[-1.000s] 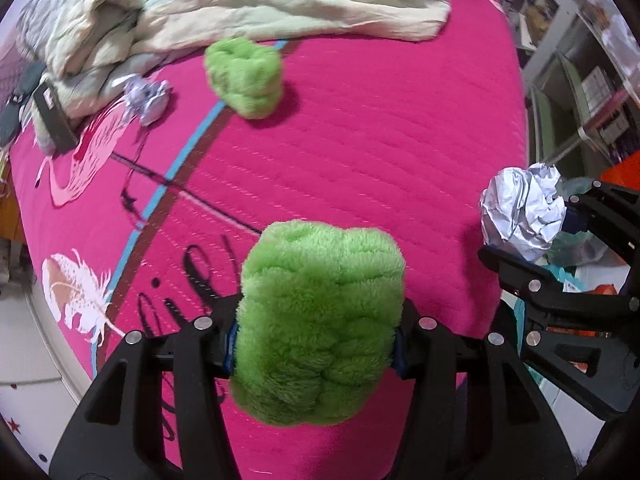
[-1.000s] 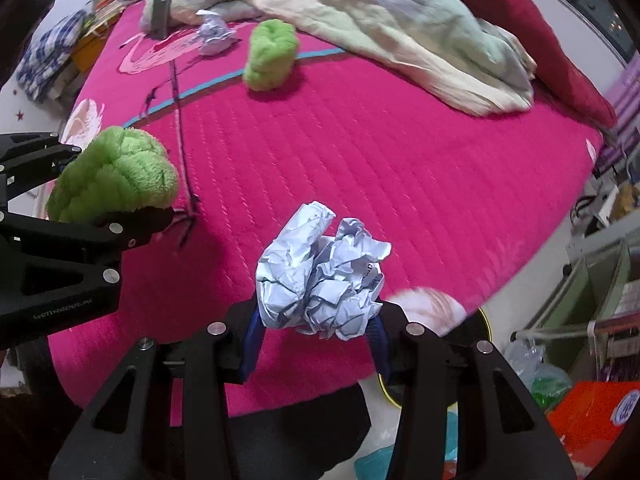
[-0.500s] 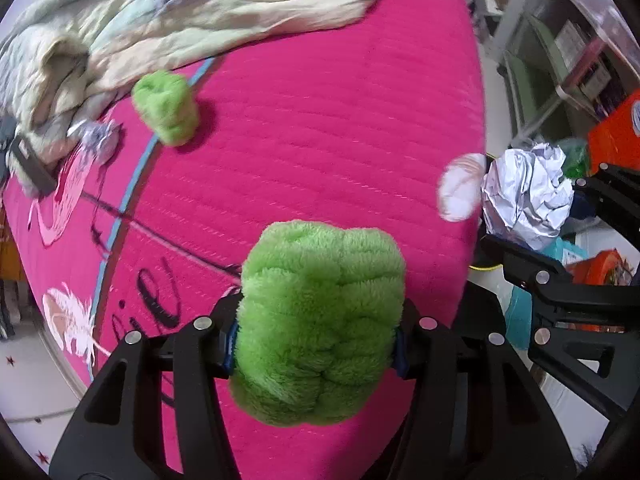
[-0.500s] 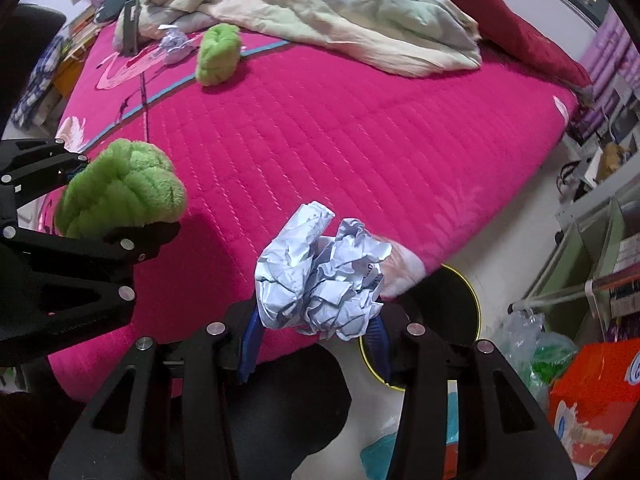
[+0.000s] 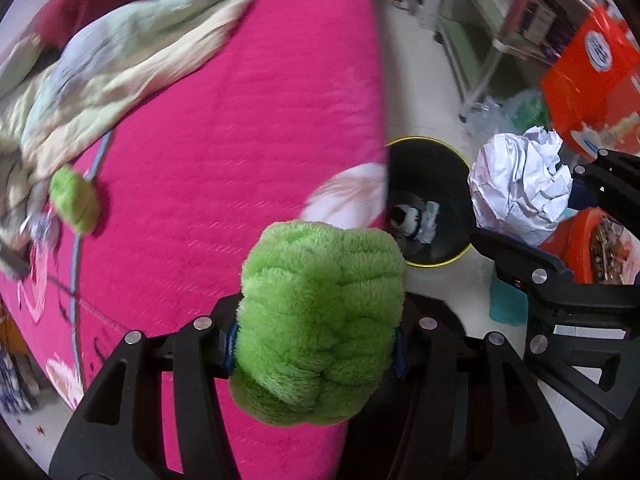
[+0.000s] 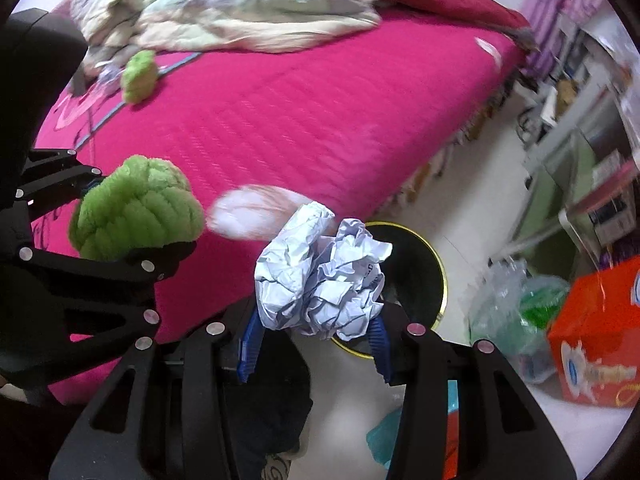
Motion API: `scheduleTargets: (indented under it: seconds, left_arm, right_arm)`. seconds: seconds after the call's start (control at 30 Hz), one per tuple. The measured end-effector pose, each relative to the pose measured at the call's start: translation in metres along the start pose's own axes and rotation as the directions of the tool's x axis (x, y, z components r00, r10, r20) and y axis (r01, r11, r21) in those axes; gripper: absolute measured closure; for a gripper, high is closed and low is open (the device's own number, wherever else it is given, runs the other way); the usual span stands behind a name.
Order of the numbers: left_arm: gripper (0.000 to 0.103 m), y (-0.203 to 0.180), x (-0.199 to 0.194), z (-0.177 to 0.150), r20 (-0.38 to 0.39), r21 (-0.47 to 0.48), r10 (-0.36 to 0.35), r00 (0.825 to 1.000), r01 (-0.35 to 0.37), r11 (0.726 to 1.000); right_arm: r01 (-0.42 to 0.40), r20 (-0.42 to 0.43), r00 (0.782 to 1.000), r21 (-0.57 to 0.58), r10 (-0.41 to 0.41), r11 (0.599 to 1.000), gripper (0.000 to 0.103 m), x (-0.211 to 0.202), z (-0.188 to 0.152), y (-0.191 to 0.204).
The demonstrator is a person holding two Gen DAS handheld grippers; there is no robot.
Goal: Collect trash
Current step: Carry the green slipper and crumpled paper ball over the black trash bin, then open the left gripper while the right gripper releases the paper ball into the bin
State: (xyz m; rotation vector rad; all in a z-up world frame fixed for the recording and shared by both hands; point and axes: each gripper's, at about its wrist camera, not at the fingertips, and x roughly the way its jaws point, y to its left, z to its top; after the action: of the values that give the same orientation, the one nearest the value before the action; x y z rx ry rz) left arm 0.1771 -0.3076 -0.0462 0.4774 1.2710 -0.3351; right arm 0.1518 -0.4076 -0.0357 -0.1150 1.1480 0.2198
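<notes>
The fuzzy green ball (image 5: 320, 324) pretty much covers the left gripper's pads. The bed (image 5: 240, 128) hides part of the black bin (image 5: 434, 258), and what's inside is too small to tell. The blanket (image 6: 240, 12) is smeared, and the orange box (image 6: 600, 332) gets cut off at the edge.

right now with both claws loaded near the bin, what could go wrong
The crumpled paper in the right claw is nearest the black bin; release early and it may hit the floor. The green plush in the left claw hangs over the pink bed's edge, so it could miss too.
</notes>
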Motion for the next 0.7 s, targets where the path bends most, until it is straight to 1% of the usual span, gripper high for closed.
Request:
scheduleTargets:
  seconds: [0.23,0.4,0.63,0.67,0.7]
  left_arm:
    - [0.049,-0.046,0.019,0.027,-0.022,0.093,-0.032,0.999,0.034,0.995]
    - [0.049,-0.075,0.043,0.05,-0.063,0.154,-0.071,0.995,0.08,0.985]
    - [0.049,-0.11,0.069,0.077,-0.091,0.241,-0.082,0.993,0.101,0.965]
    - [0.044,-0.114,0.072,0.08,-0.094,0.256,-0.079,0.992,0.101,0.961]
    - [0.034,-0.118,0.073,0.082,-0.097,0.274,-0.07,0.993,0.094,0.957]
  right_arm:
    - [0.045,-0.005,0.999,0.093,-0.045,0.995,0.06,-0.002,-0.019,-0.048]
    - [0.072,-0.009,0.997,0.162,-0.071,0.984,0.06,0.0,-0.03,-0.082]
    - [0.1,-0.033,0.995,0.219,-0.095,0.97,0.06,0.011,-0.037,-0.112]
    - [0.102,-0.038,0.995,0.227,-0.095,0.969,0.06,0.014,-0.037,-0.116]
    - [0.103,-0.042,0.995,0.231,-0.096,0.967,0.06,0.016,-0.037,-0.118]
